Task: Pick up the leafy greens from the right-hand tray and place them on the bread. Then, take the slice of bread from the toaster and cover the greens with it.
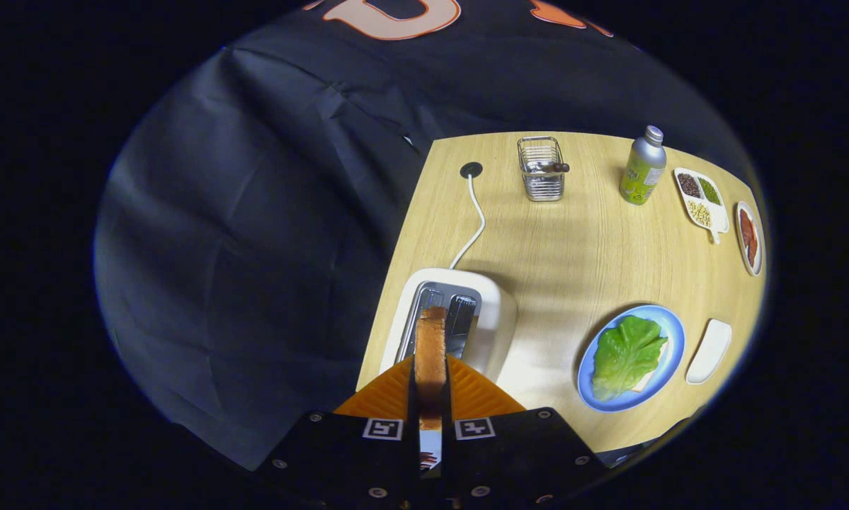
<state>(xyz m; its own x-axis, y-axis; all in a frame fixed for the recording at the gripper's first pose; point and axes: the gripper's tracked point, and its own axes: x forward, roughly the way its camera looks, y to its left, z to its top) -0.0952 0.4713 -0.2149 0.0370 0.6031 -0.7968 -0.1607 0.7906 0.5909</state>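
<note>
My gripper [430, 382] is shut on a slice of toasted bread [430, 347], held on edge between the two fingers, above the white toaster [491, 312]. The slice stands over the toaster's left slot. To the right, a blue plate [672, 333] holds a green lettuce leaf [626, 354] lying on a slice of bread [644, 384], of which just a corner shows under the leaf. A small white tray [709, 350] lies just right of the plate.
On the light wooden table [573, 248] stand a wire basket [541, 168], a metal bottle [642, 166], a divided dish of seeds [700, 198] and a dish of red slices [749, 237]. The toaster's white cable [477, 219] runs to a hole near the table's left edge.
</note>
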